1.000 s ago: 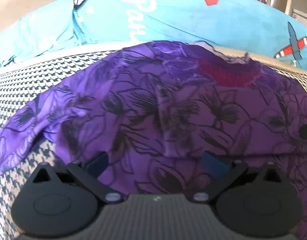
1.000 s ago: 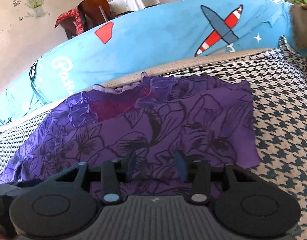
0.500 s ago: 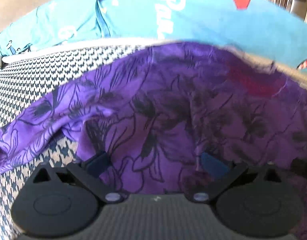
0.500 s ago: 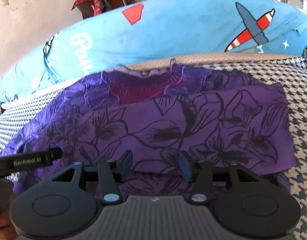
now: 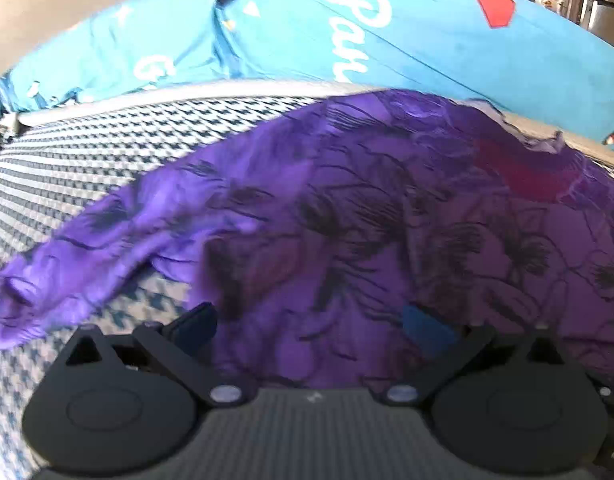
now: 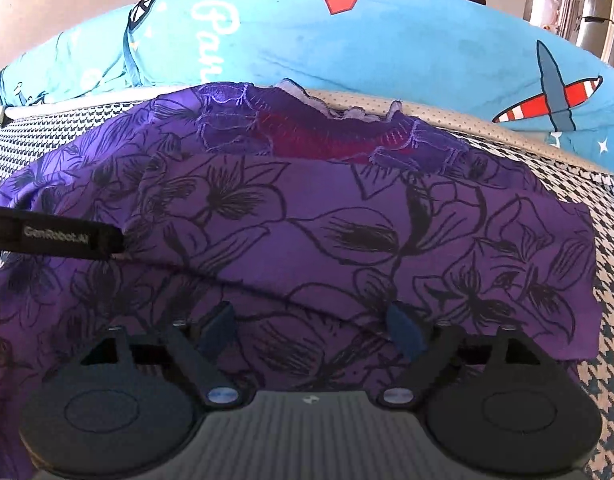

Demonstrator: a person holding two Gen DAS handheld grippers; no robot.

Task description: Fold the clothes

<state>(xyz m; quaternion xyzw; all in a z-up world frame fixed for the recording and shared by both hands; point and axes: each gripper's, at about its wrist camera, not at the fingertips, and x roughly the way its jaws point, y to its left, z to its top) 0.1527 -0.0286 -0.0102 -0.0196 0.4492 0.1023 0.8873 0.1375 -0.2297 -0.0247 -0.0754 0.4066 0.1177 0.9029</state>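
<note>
The purple floral garment (image 6: 307, 220) lies flat on the houndstooth cover (image 6: 587, 320), directly ahead at 12 o'clock of the right gripper (image 6: 313, 330), whose jaws are opening over the cloth, pads clear of it. The left gripper (image 5: 307, 326) stands wide apart above the garment's rumpled sleeve (image 5: 107, 248) at 9 o'clock, gripping nothing. The fabric is thin and creased, with black line-drawn flowers. Bare cover shows at 3 o'clock; a blue printed quilt (image 6: 387, 40) bounds 12 o'clock.
</note>
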